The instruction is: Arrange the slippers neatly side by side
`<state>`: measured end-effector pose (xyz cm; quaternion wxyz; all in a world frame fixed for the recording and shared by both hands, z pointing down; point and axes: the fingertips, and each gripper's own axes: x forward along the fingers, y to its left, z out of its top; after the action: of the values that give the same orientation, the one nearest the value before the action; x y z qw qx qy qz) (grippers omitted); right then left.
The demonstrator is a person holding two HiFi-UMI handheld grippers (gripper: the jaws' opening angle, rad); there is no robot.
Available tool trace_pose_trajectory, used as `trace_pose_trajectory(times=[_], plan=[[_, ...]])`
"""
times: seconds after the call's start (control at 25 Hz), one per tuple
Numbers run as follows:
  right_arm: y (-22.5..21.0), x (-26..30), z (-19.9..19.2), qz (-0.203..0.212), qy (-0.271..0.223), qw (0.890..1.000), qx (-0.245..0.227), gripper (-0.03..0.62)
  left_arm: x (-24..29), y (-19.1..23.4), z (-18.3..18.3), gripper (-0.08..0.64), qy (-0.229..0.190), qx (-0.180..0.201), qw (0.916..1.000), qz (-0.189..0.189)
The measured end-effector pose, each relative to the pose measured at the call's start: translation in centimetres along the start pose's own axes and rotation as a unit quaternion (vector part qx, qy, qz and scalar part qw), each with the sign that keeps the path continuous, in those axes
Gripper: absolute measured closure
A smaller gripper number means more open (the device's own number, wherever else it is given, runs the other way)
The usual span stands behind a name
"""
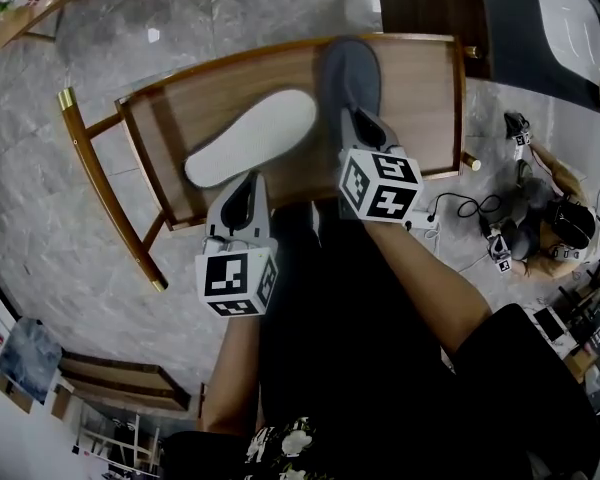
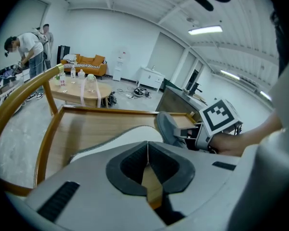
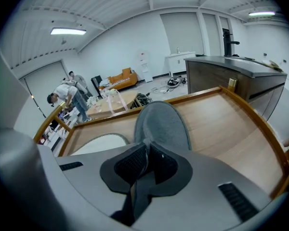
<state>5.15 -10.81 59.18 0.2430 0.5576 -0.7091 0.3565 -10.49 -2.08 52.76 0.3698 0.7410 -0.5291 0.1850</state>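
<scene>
Grey slipper [image 1: 348, 73] lies lengthwise on the rimmed wooden top [image 1: 420, 40], its heel pinched by the right gripper [image 1: 358, 123]. The sole-up white slipper [image 1: 252, 136] slants beside it, heel nearest the left gripper [image 1: 242, 196], whose jaws are closed on nothing.

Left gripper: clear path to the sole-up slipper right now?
Probably yes. The left gripper points at the near end of the sole-up slipper with nothing between; the right gripper, shut on the grey slipper, is off to the side. Left jaws are shut, so they'd need opening first.

wooden bench [image 1: 420, 98] (raised rim) | carries: white slipper [image 1: 250, 138], grey slipper [image 1: 348, 73]
</scene>
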Motion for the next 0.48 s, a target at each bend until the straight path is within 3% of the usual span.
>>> trace_pose_trajectory(times=[0.12,0.24,0.32,0.36,0.4,0.48], plan=[[0.6,-0.1,0.0,0.012,0.005,0.999,-0.031,0.525,0.0,0.8,1.2,0.544,-0.035,-0.021,0.9991,-0.013],[1.1,-1.1,0.6,0.018,-0.003,0.999,-0.04,0.459,0.8,2.1,2.9,0.44,-0.055,-0.023,0.9981,-0.014],[1.3,-2.2,0.9,0.017,-0.013,0.998,-0.059,0.476,1.7,3.8,3.6,0.419,-0.044,0.023,0.9987,0.003],[1.6,-2.7,1.0,0.017,-0.017,0.996,-0.08,0.518,2.2,4.8,3.9,0.42,-0.033,0.055,0.9979,0.012],[2.1,-3.2,1.0,0.022,-0.021,0.994,-0.107,0.565,2.6,5.7,4.0,0.436,-0.019,0.087,0.9959,0.019],[4.0,-3.9,0.7,0.05,-0.025,0.986,-0.157,0.58,3.3,7.6,3.7,0.501,0.018,0.133,0.9907,0.019]])
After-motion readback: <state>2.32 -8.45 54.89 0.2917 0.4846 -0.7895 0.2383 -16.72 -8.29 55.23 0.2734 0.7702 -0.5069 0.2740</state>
